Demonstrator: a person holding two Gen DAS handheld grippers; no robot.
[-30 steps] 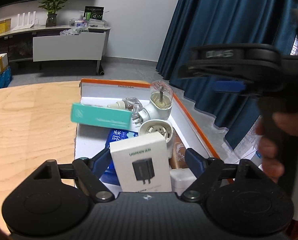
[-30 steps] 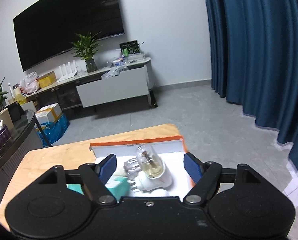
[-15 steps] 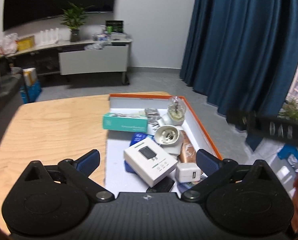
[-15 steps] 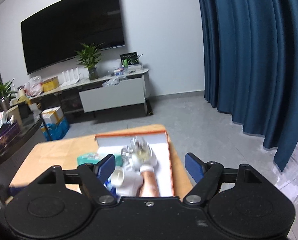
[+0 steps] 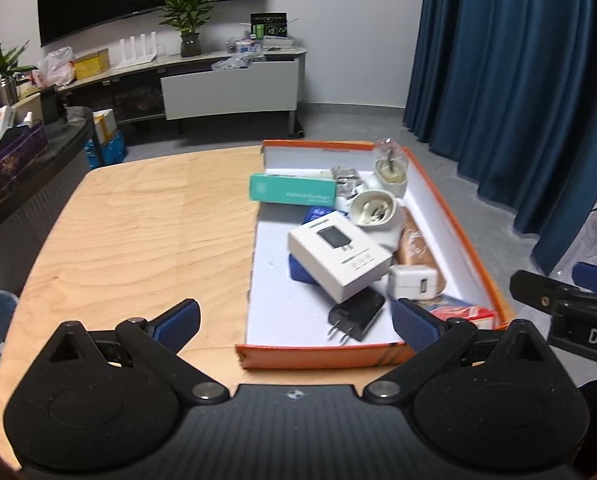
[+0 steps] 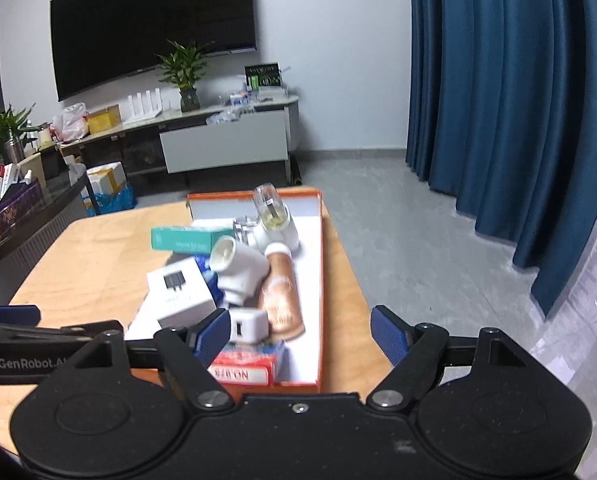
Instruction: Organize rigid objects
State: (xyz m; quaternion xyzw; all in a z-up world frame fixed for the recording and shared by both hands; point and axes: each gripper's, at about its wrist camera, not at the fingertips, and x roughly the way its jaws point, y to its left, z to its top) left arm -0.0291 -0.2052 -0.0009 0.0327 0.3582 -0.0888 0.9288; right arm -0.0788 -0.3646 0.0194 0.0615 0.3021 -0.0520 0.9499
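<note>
- Left wrist view: the left gripper point(image 5: 294, 322) hangs with jaws wide and empty over the near edge of the orange box point(image 5: 454, 216) on the wooden surface point(image 5: 138, 232); inside lie a white charger box point(image 5: 338, 256), a teal carton point(image 5: 292, 190) and a black plug point(image 5: 356, 314).
- Right wrist view: the right gripper point(image 6: 300, 334) has its jaws wide, holding nothing, just short of the box's near end; a white adapter point(image 6: 248, 326) lies by the left pad.
</note>
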